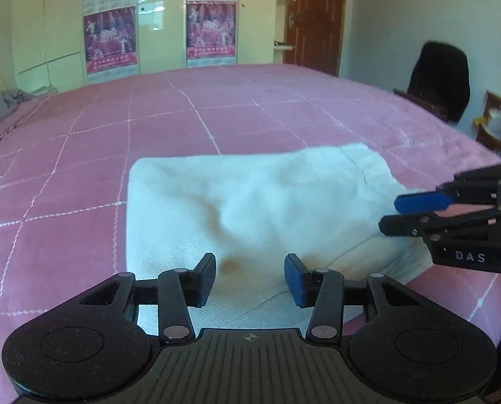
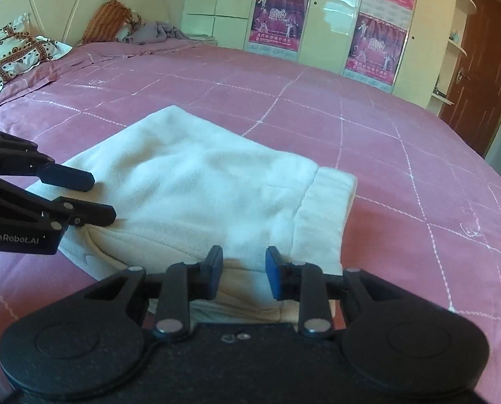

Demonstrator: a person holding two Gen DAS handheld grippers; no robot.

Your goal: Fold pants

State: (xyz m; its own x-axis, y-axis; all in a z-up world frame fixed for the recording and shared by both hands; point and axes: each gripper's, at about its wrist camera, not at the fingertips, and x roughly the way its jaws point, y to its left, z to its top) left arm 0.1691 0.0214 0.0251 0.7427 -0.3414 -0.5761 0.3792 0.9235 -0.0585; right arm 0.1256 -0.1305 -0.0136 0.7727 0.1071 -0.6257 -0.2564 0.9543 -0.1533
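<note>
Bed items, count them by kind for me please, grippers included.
White folded pants: 1
Patterned pillows: 2
Crumpled grey cloth: 1
Grippers, left and right, jaws open: 2
Total: 6

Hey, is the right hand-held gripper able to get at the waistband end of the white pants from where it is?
Probably yes. The right hand-held gripper is open just above the folded pants, and the waistband lies uncovered beside it with nothing between them.

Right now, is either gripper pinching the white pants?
No, the left gripper and right gripper both stand open over the folded white pants.
</note>
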